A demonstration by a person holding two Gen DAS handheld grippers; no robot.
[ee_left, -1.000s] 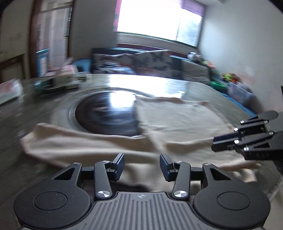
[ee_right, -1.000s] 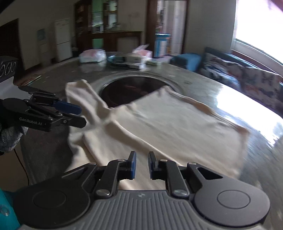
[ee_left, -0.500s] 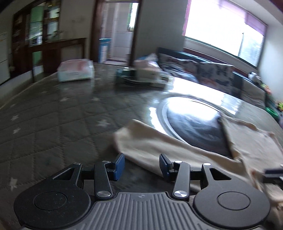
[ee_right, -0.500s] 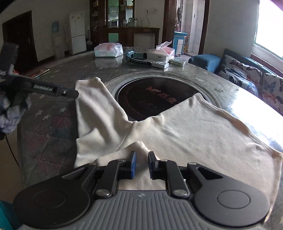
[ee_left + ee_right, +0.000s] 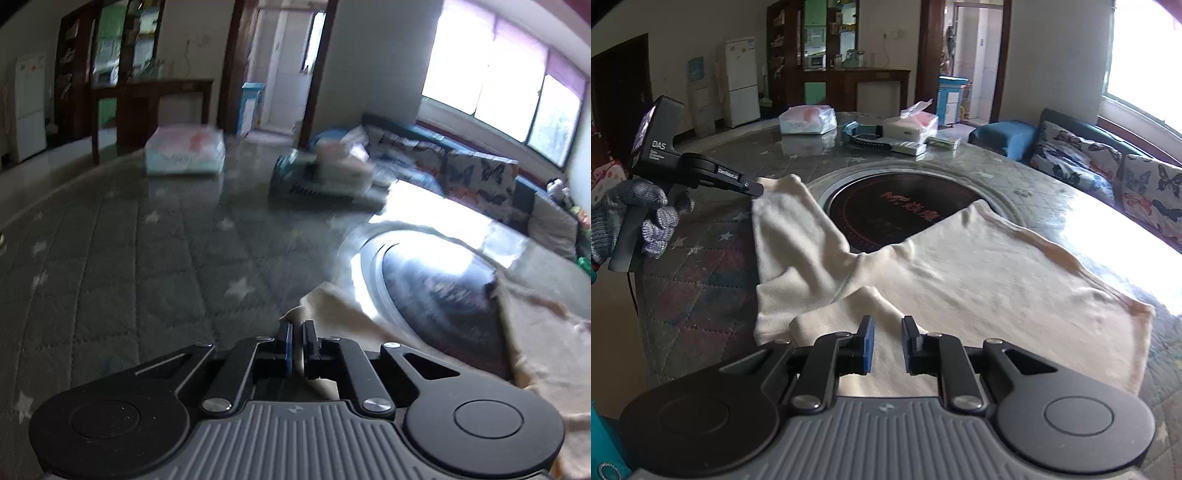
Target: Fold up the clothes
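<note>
left tool pinches a sleeve end, right tool hangs parted over the shirt

the cream shirt [image 5: 979, 280] lies spread flat on the desk [image 5: 701, 258], partly covering the dark round plate [image 5: 897, 206] set into the desk's middle. one long sleeve [image 5: 790, 229] runs along the plate's left side, out past its far edge. the left tool [image 5: 753, 189], held in a grey knit-gloved hand [image 5: 631, 218], has its fingers pressed together on the far end of that sleeve; in its own view cream cloth shows between the pads [image 5: 295, 345]. the right tool [image 5: 887, 345] sits over the shirt's near edge, on the near side of the plate, fingers apart with nothing between them. beyond the plate stand a white packet [image 5: 808, 120] and a tissue box [image 5: 910, 125].
</note>
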